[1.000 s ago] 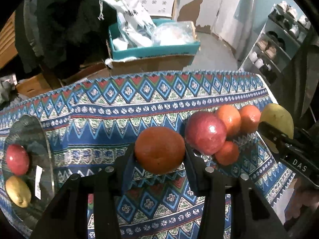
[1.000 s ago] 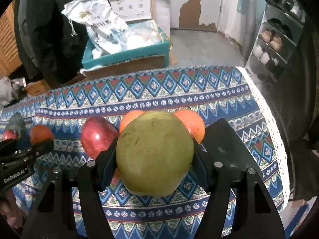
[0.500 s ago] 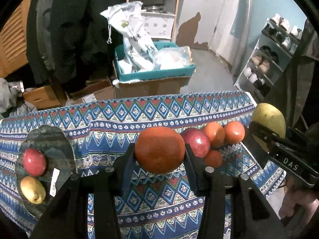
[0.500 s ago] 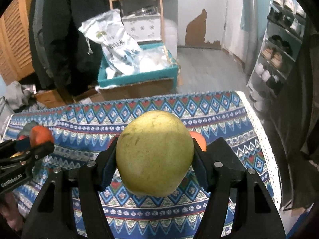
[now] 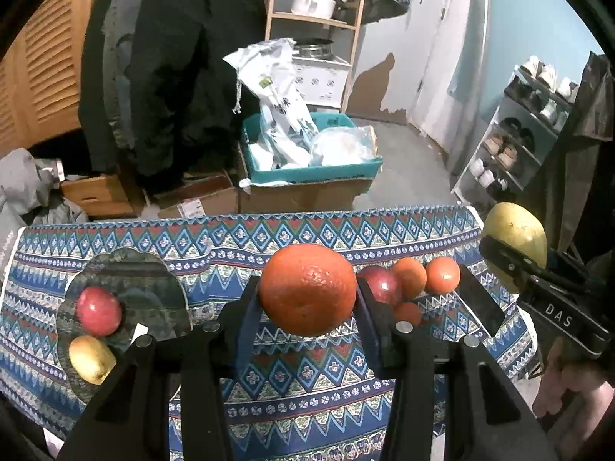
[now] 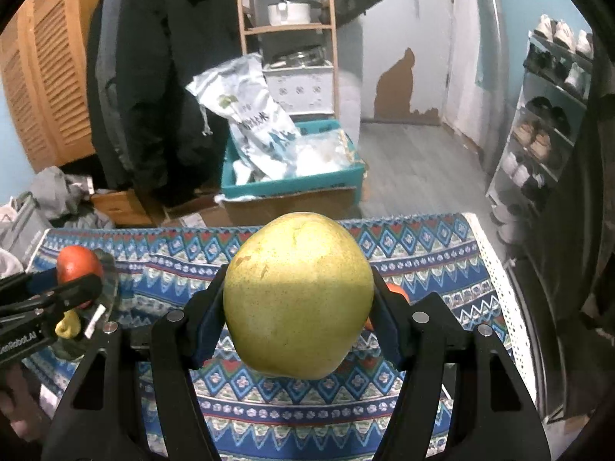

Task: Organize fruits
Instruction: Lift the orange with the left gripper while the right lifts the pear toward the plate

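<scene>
Table under blue geometric-patterned cloth (image 5: 307,376). Left on it: dark glass plate (image 5: 153,280). Right on it: cluster of one red apple (image 5: 380,284) and three small oranges (image 5: 442,274), touching.

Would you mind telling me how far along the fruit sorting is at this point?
Partly done. A red apple and a yellow fruit already lie on the plate. In hand: the left gripper holds an orange, the right gripper a large yellow-green fruit. Left on the cloth: a red fruit and three small oranges.
</scene>
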